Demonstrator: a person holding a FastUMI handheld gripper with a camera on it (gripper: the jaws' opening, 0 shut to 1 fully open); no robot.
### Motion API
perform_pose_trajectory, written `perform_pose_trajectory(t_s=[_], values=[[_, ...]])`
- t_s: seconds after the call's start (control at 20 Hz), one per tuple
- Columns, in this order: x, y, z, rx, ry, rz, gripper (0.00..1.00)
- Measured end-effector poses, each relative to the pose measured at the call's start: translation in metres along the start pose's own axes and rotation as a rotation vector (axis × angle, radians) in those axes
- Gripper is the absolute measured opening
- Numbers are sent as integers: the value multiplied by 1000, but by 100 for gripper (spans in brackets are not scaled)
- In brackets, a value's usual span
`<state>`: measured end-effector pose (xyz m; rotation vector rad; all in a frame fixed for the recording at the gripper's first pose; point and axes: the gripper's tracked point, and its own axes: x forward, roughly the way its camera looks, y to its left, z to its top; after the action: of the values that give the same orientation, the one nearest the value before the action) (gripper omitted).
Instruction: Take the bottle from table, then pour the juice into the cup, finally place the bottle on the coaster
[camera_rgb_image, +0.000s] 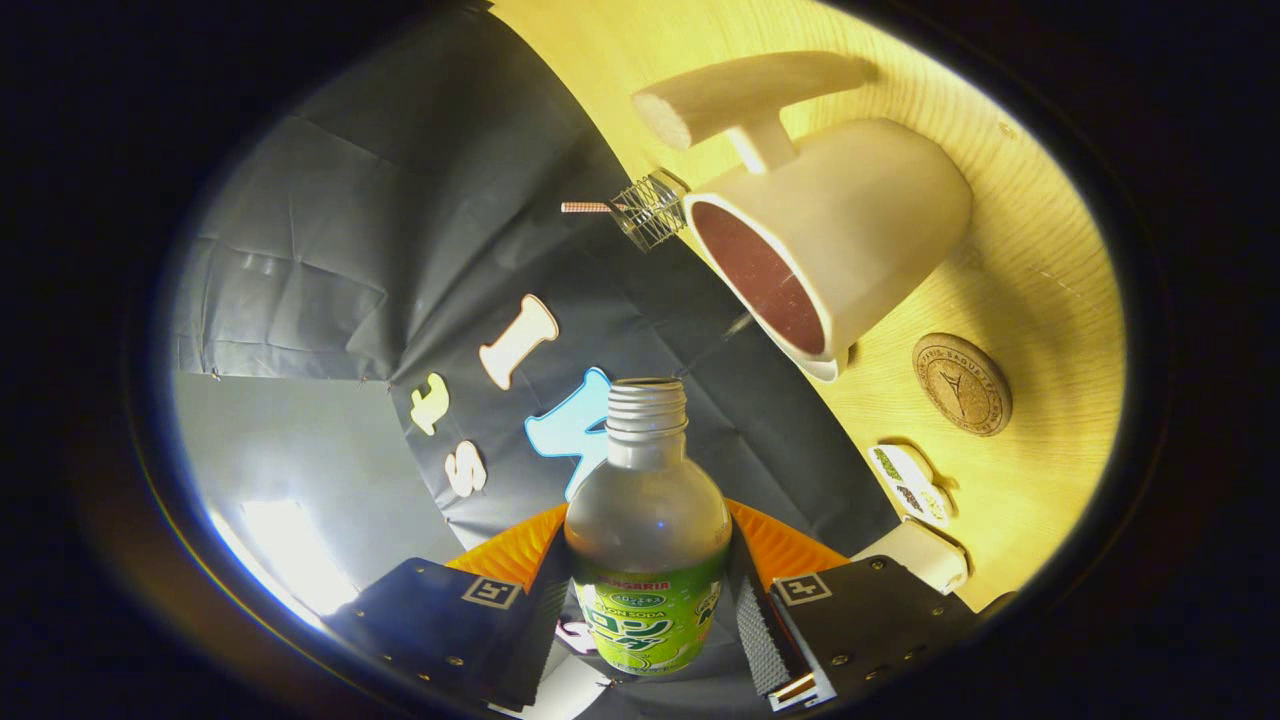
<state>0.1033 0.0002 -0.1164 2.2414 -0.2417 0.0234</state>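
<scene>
The bottle (648, 540) is sitting between the two fingers of the claw (650, 610), both pressing on its sides, its open neck pointing ahead toward the cup (860, 240). The whole view is lying tilted, so the table (1050, 280) is running up the right side. The cup is standing on the table beyond the bottle's mouth, its handle (745, 95) sticking out on the far side. A wire whisk (648, 210) is lying just beside the cup's rim. The coaster (961, 384) is resting on the table near the cup's base, apart from it. Two small packets (912, 484) are lying nearer the fingers than the coaster.
</scene>
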Motion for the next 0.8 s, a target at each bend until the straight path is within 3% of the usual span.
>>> perform_pose_trajectory(t_s=[0.8], values=[[21,-8,13,-76,-33,-78,77]])
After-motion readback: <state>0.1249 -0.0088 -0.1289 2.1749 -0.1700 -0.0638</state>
